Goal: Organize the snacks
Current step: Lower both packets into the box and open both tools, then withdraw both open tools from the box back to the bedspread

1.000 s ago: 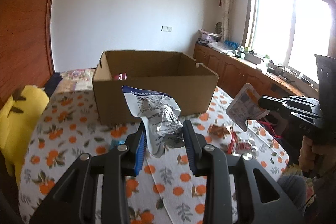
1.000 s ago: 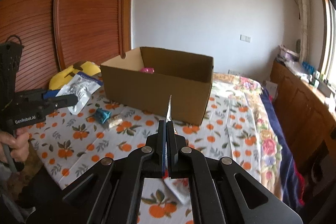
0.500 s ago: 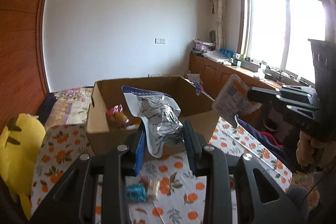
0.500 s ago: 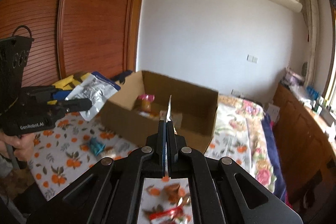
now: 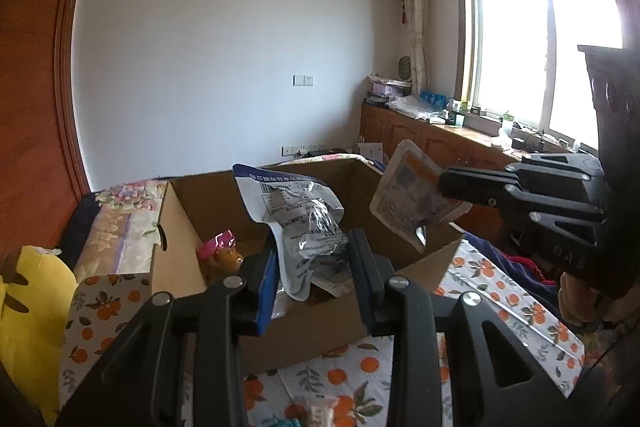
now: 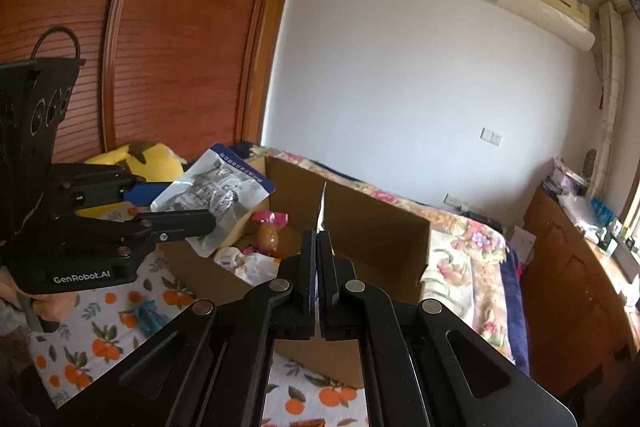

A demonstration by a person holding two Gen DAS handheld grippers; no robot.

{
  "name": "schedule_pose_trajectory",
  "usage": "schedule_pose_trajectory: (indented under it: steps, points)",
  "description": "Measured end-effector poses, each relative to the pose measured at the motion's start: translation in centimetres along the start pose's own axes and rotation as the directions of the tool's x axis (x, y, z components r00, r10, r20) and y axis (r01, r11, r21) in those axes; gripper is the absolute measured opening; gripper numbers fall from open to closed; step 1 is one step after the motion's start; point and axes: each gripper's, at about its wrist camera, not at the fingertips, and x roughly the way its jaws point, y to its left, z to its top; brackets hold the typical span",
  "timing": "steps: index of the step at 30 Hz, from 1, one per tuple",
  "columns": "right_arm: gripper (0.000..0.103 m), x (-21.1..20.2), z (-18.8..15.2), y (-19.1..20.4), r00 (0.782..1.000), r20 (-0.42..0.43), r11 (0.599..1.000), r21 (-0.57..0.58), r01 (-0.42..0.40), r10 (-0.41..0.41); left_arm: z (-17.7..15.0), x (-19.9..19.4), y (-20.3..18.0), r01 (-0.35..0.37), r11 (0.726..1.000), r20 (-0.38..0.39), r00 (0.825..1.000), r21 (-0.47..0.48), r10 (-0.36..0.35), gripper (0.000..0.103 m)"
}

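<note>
An open cardboard box (image 5: 180,211) (image 6: 380,227) stands on the orange-print cloth, with a pink-wrapped snack (image 5: 222,247) (image 6: 270,227) and other packets inside. My left gripper (image 5: 314,259) is shut on a silver and blue pouch (image 5: 304,215) and holds it over the box; the gripper (image 6: 200,219) and its pouch (image 6: 216,187) also show in the right wrist view. My right gripper (image 6: 319,247) is shut on a flat white and orange packet (image 6: 321,211), seen edge-on, above the box. It (image 5: 444,183) shows with that packet (image 5: 412,195) in the left wrist view.
A yellow plush toy (image 5: 28,307) (image 6: 148,159) lies left of the box. Small snacks lie on the cloth (image 6: 100,343) in front, a teal one (image 6: 148,315) among them. Wooden cabinets (image 5: 424,143) line the wall under the window.
Both grippers have risen and moved forward with their packets, from in front of the box to over its open top. The box's inside now shows.
</note>
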Motion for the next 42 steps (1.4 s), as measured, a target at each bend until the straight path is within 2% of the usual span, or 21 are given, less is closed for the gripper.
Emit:
schedule_pose_trajectory:
  steps: [7,13,25,36,42]
  points:
    - [0.0,4.2,-1.1,-0.3,0.998,-0.057,1.0,0.023,-0.001,0.002,-1.3,3.3,2.1,-0.008,0.999,-0.058,0.998,-0.038,0.006,0.031]
    - [0.0,6.7,-2.2,-0.7,0.994,-0.109,0.999,0.047,0.008,-0.003,-2.0,4.6,2.8,-0.008,0.998,-0.095,0.995,-0.057,0.003,0.033]
    - [0.001,8.0,-3.4,-1.1,0.988,-0.15,0.996,0.09,-0.002,0.016,-2.4,4.5,3.2,-0.021,0.998,-0.095,0.995,-0.057,0.015,0.039]
    - [0.002,3.0,-3.6,-0.5,0.994,-0.107,0.99,0.142,-0.003,0.019,-3.3,1.2,2.7,-0.041,0.999,-0.097,0.995,-0.031,0.038,0.041]
    - [0.005,-0.9,-5.6,-0.3,0.993,-0.119,0.986,0.166,0.014,0.005,-5.2,-0.9,1.9,-0.057,0.998,-0.12,0.991,-0.018,0.054,0.045]
